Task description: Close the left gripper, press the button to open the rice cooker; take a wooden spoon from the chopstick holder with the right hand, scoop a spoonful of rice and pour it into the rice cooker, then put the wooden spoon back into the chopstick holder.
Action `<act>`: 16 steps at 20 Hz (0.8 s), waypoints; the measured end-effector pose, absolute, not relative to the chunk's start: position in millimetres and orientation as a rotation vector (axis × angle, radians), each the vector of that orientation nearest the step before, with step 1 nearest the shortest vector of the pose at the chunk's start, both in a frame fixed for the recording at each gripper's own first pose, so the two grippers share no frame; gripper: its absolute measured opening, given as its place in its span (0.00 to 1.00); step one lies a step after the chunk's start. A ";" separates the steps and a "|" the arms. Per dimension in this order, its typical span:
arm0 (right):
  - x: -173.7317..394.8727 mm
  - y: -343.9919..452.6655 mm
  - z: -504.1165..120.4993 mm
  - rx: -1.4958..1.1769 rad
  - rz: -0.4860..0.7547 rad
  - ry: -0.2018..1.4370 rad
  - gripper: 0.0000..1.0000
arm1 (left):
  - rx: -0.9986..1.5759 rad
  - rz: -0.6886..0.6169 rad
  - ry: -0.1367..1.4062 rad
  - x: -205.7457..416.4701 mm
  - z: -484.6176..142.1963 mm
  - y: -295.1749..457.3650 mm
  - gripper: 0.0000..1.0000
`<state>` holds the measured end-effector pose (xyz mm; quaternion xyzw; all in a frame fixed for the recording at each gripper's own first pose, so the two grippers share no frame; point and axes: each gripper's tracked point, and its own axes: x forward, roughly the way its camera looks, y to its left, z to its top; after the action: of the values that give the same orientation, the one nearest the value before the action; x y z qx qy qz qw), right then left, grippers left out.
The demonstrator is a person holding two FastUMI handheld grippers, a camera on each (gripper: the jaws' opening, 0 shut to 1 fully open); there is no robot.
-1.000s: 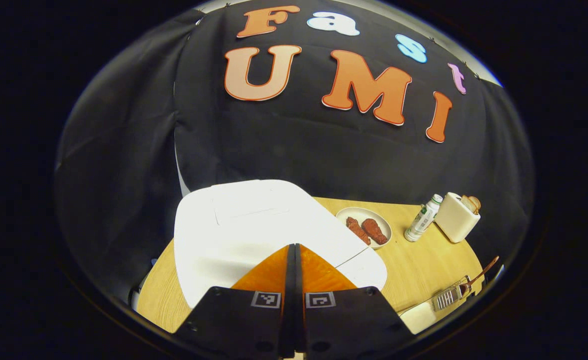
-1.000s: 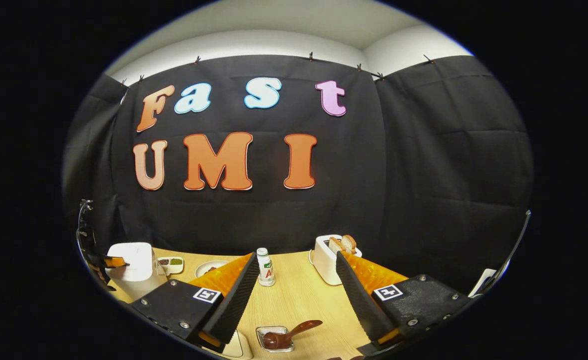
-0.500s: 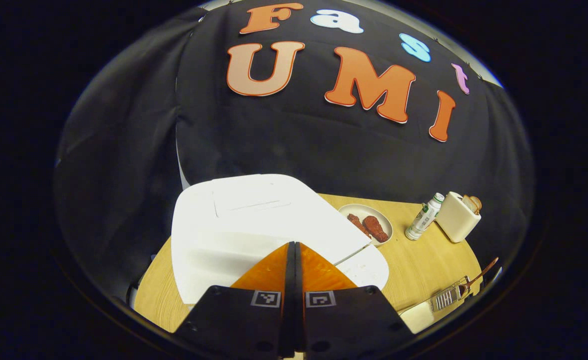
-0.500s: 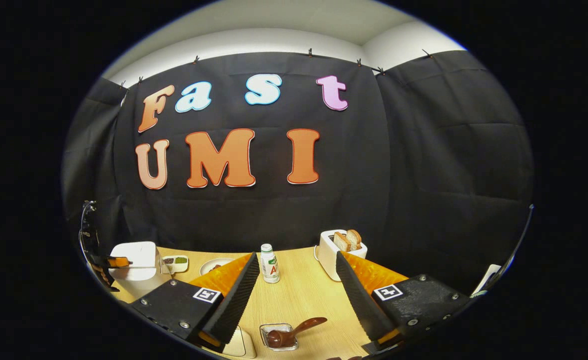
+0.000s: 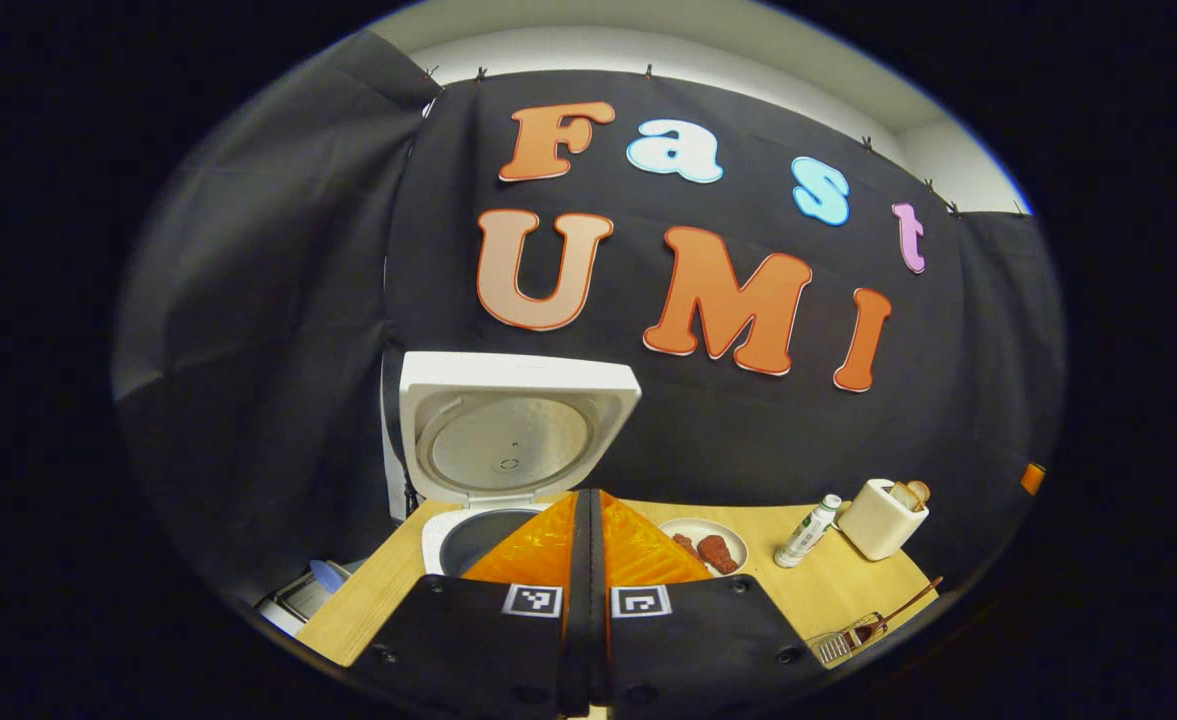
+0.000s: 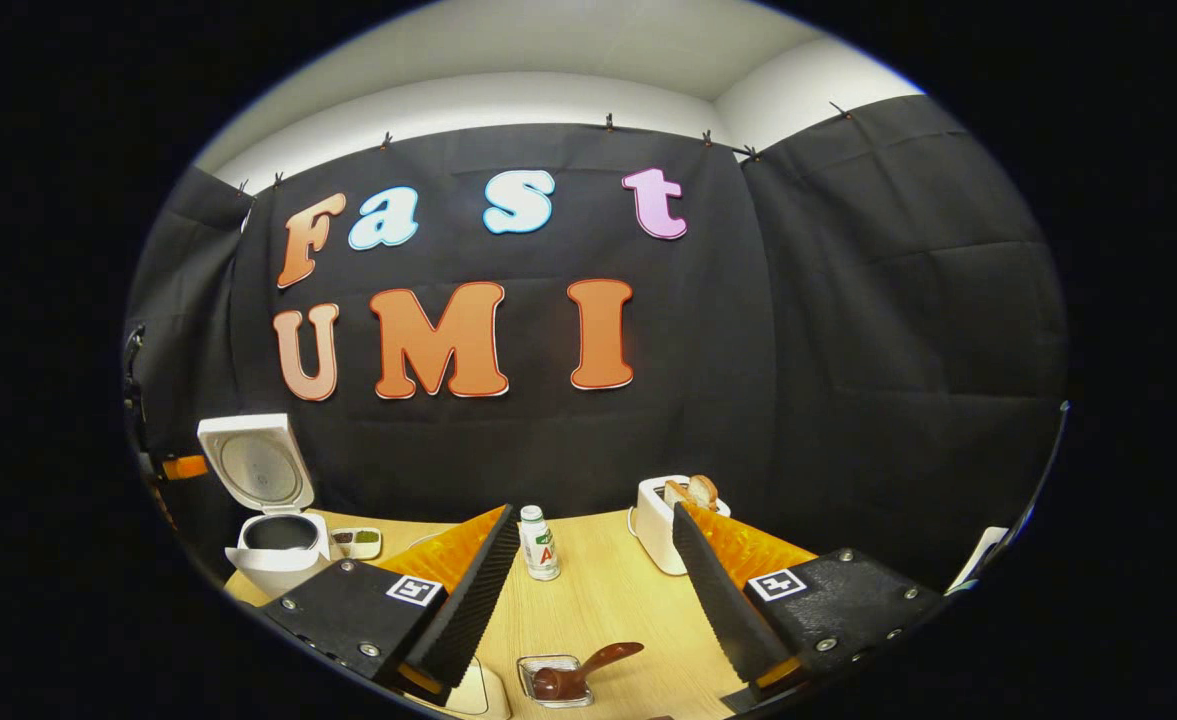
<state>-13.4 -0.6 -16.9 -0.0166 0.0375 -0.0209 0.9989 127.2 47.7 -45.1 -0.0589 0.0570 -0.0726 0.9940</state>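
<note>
Rice cooker (image 6: 270, 520) is standing at the left end of the table (image 6: 598, 600), its lid (image 5: 508, 430) hinged fully upright so that the dark inner pot (image 5: 483, 535) is lying exposed and ready to receive rice. Left gripper (image 5: 589, 525) is pointing toward the cooker with its two orange fingers pressed flat together and nothing between them, a posture suited to prodding a release button with a single blunt tip. Just right of the cooker, a plate (image 5: 708, 545) bearing two reddish pieces is sitting on the table, followed by a small bottle (image 6: 540, 543) and a white toaster (image 6: 663, 520) with bread slices standing in its slots. Near the front edge, the wooden spoon (image 6: 578, 672) is resting in a small clear holder (image 6: 553, 685), its handle leaning up and to the right where a grasp can reach it. Right gripper (image 6: 596, 565) is hovering above this holder with its fingers spread wide and empty, seemingly in readiness for the spoon pick-up. By judgement, the opening step is finished and the fetching of the spoon is now falling due.
</note>
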 end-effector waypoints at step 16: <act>0.9 -24.8 -145.8 0.111 0.014 0.224 0.95 | -0.079 -0.024 -0.025 1.7 17.6 82.2 0.25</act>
<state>0.9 -24.8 -145.8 0.0551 0.1118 0.0069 0.9922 1.7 82.2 17.6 -0.0395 -0.0123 -0.0122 0.9991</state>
